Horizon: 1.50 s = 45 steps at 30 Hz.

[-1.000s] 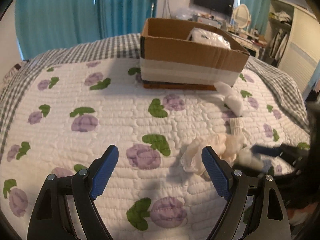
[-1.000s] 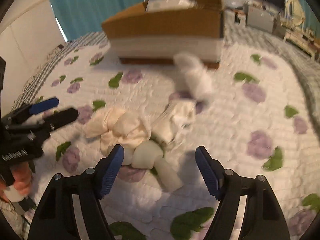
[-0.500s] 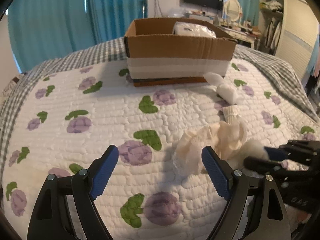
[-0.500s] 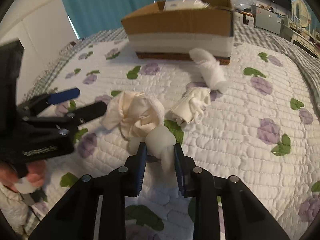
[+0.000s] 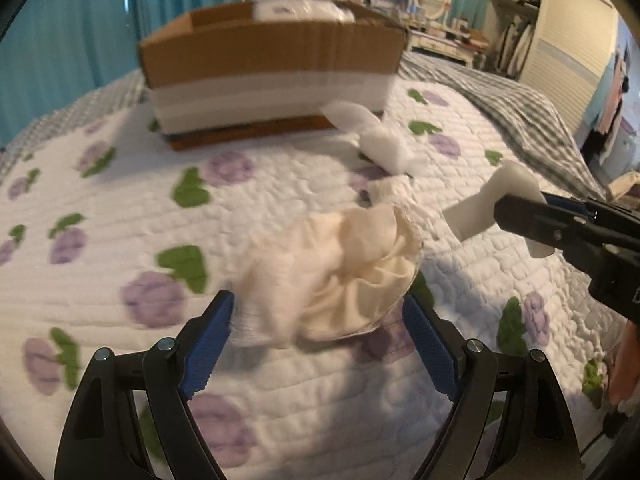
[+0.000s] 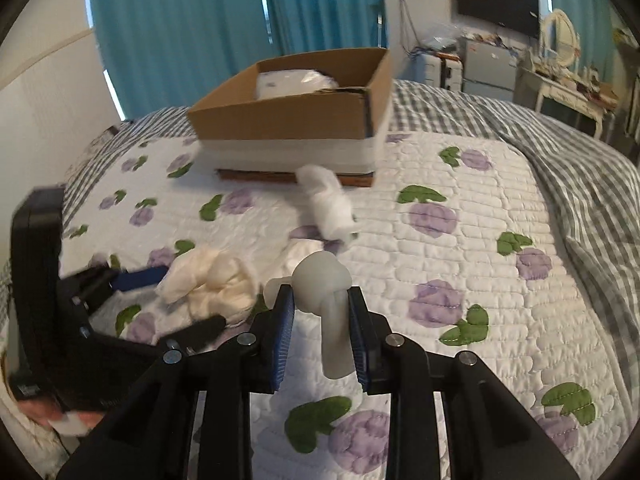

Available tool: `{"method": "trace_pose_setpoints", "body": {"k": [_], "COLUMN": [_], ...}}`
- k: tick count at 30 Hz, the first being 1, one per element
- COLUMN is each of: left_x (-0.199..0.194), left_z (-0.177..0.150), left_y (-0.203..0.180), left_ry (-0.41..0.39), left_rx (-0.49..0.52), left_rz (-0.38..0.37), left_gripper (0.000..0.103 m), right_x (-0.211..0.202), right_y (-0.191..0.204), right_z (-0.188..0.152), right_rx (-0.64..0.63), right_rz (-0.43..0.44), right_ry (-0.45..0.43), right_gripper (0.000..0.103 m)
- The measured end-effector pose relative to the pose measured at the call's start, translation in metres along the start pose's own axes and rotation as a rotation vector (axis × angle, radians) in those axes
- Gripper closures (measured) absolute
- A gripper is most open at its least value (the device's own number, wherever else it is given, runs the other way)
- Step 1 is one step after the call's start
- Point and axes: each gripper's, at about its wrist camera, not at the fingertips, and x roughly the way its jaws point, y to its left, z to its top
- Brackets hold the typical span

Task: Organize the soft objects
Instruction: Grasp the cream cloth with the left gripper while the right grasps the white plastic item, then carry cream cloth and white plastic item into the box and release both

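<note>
My right gripper (image 6: 321, 304) is shut on a white knotted sock (image 6: 323, 280) and holds it above the quilt; the sock also shows in the left wrist view (image 5: 496, 200). My left gripper (image 5: 318, 312) is open, its jaws either side of a crumpled cream cloth (image 5: 340, 268) on the bed, also in the right wrist view (image 6: 212, 280). A white rolled cloth (image 6: 328, 204) lies in front of the cardboard box (image 6: 296, 116), which holds a white bundle (image 6: 292, 80). Another pale sock (image 5: 386, 190) lies behind the cream cloth.
The bed has a white quilt (image 6: 460, 240) with purple flowers and a grey checked blanket (image 6: 580, 168) at the right. Teal curtains (image 6: 200, 20), a TV and a dresser stand behind.
My right gripper shut on the knotted sock and lifted it off the quilt. My left gripper moved forward and right until the cream cloth sits between its open jaws.
</note>
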Motion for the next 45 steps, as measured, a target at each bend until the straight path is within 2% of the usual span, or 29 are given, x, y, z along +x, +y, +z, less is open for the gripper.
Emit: {"method": "trace_pose_setpoints", "body": {"k": [5, 6, 7, 8, 10, 12, 13, 21, 27, 32, 36, 42, 45], "left_x": [0.015, 0.013, 0.012, 0.01, 0.006, 0.001, -0.002, -0.048, -0.095, -0.119, -0.129, -0.113, -0.093], "left_z": [0.005, 0.006, 0.006, 0.005, 0.004, 0.002, 0.001, 0.004, 0.034, 0.067, 0.1, 0.157, 0.187], "left_y": [0.003, 0.004, 0.005, 0.006, 0.008, 0.011, 0.013, 0.018, 0.017, 0.018, 0.024, 0.04, 0.056], "left_ry": [0.009, 0.004, -0.002, -0.004, -0.01, -0.012, -0.013, -0.083, -0.169, -0.234, -0.268, -0.284, -0.289], "left_rx": [-0.015, -0.018, -0.016, -0.007, 0.002, 0.004, 0.002, -0.018, -0.005, 0.01, 0.009, 0.01, -0.02], "left_rz": [-0.015, -0.019, -0.012, -0.003, 0.002, -0.01, -0.012, -0.01, 0.008, 0.041, 0.069, 0.115, 0.083], "left_gripper": [0.019, 0.024, 0.034, 0.039, 0.055, 0.067, 0.068, 0.068, 0.068, 0.068, 0.068, 0.068, 0.068], "right_x": [0.01, 0.01, 0.01, 0.009, 0.009, 0.008, 0.007, -0.026, -0.064, -0.091, -0.098, -0.074, -0.046], "right_y": [-0.003, -0.003, -0.002, -0.002, 0.0, 0.002, 0.004, 0.018, 0.032, 0.038, 0.043, 0.036, 0.027], "right_z": [-0.002, -0.002, -0.002, -0.003, -0.003, -0.005, -0.005, 0.002, 0.028, 0.072, 0.116, 0.187, 0.219], "right_rx": [0.013, 0.012, 0.01, 0.009, 0.0, -0.006, -0.009, -0.043, -0.076, -0.105, -0.14, -0.155, -0.133], "right_rz": [-0.002, -0.003, -0.003, -0.003, -0.005, -0.005, -0.009, 0.001, 0.028, 0.031, 0.026, 0.012, 0.017], "right_ry": [0.025, 0.027, 0.026, 0.025, 0.021, 0.018, 0.017, -0.044, -0.108, -0.185, -0.231, -0.256, -0.241], "right_gripper": [0.076, 0.076, 0.076, 0.076, 0.076, 0.076, 0.076, 0.076, 0.076, 0.076, 0.076, 0.076, 0.076]}}
